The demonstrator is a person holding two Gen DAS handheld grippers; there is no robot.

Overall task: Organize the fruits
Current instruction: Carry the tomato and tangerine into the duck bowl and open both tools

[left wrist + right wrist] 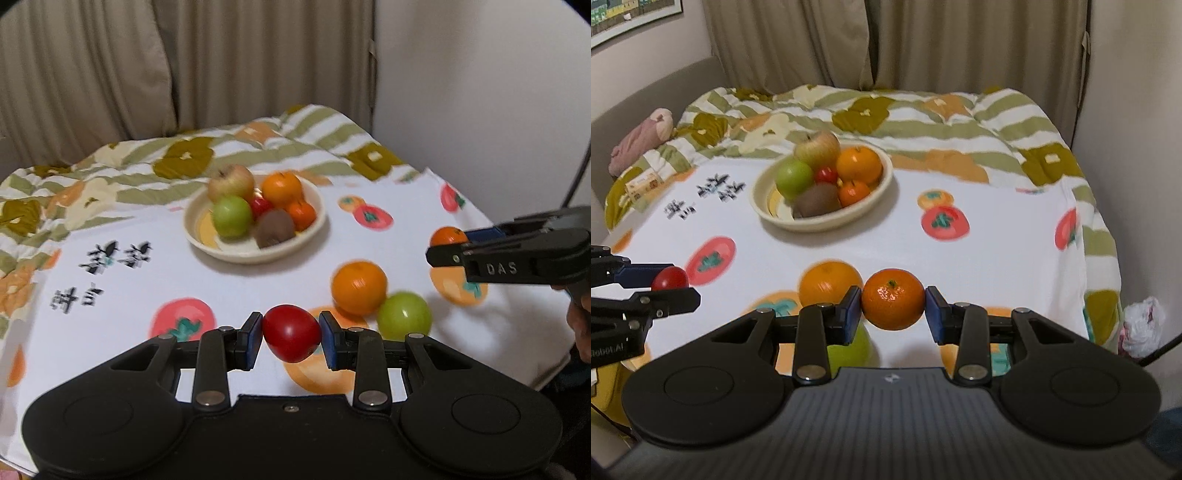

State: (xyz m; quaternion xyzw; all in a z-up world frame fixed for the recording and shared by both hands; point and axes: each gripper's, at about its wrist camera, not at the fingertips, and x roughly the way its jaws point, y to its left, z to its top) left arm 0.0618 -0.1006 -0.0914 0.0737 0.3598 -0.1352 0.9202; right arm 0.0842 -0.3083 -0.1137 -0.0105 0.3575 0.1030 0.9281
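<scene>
Left gripper point(291, 340) fingers clamp a tomato point(291, 338), "DAS"-marked right gripper point(893, 308) fingers a mandarin point(893, 299).

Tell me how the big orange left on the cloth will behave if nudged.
The big orange looks round and smooth, so it will probably roll. It touches the green apple, which may shift too. The flat cloth offers no stop.

Bowl point(207, 242) holds six fruits — big orange point(359, 287), green apple point(403, 315) touch outside.
</scene>
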